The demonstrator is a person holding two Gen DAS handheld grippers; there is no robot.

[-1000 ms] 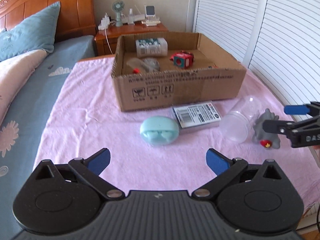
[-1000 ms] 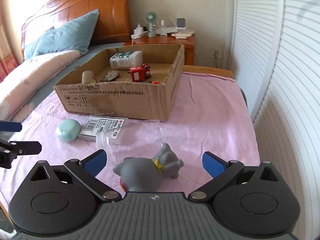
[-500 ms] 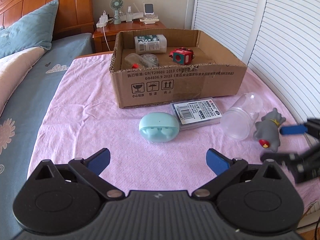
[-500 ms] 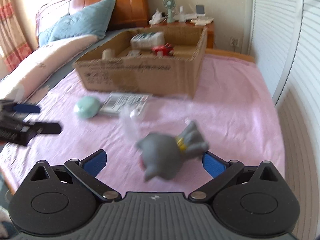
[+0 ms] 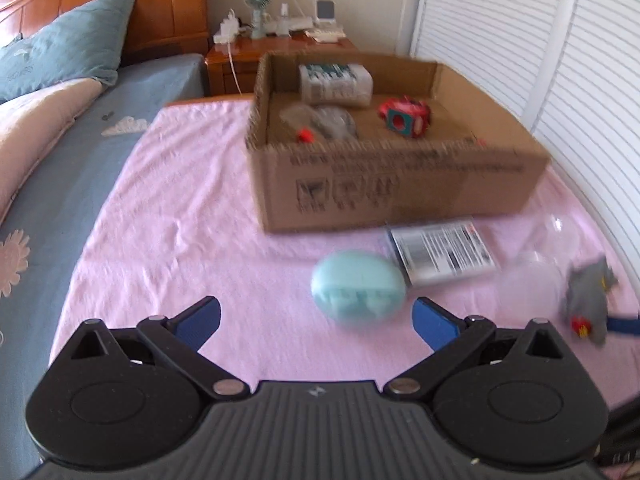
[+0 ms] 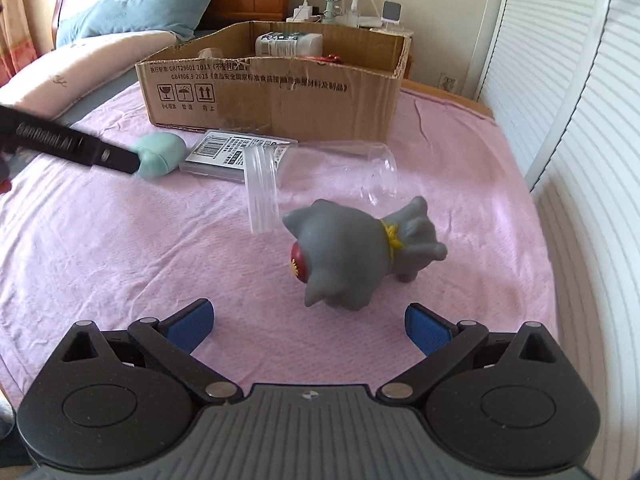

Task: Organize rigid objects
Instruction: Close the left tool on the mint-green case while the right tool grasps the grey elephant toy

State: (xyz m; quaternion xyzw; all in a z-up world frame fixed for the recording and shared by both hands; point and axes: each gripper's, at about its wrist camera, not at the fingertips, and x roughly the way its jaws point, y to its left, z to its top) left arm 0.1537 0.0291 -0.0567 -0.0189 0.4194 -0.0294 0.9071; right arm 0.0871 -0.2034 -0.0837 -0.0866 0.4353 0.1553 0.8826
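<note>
A grey toy figure (image 6: 360,256) stands on the pink cloth just ahead of my right gripper (image 6: 306,324), which is open and empty. Behind it a clear plastic cup (image 6: 320,176) lies on its side. A mint oval case (image 5: 358,286) sits just beyond my open left gripper (image 5: 316,318), slightly right of its centre. A flat labelled pack (image 5: 442,252) lies beside the case. The cardboard box (image 5: 400,188) behind holds a white bottle (image 5: 336,82), a red cube (image 5: 404,116) and a clear item. In the right wrist view, the left gripper's finger (image 6: 80,148) reaches the mint case (image 6: 158,154).
Pink cloth (image 5: 180,208) covers the work surface beside a bed with pillows (image 5: 64,56) at left. A wooden nightstand (image 5: 280,48) with a small fan stands behind the box. White louvred doors (image 6: 580,120) run along the right side.
My left gripper has swung left and nearer the mint case. My right gripper has pulled back from the grey toy, which now stands farther ahead between the open fingers.
</note>
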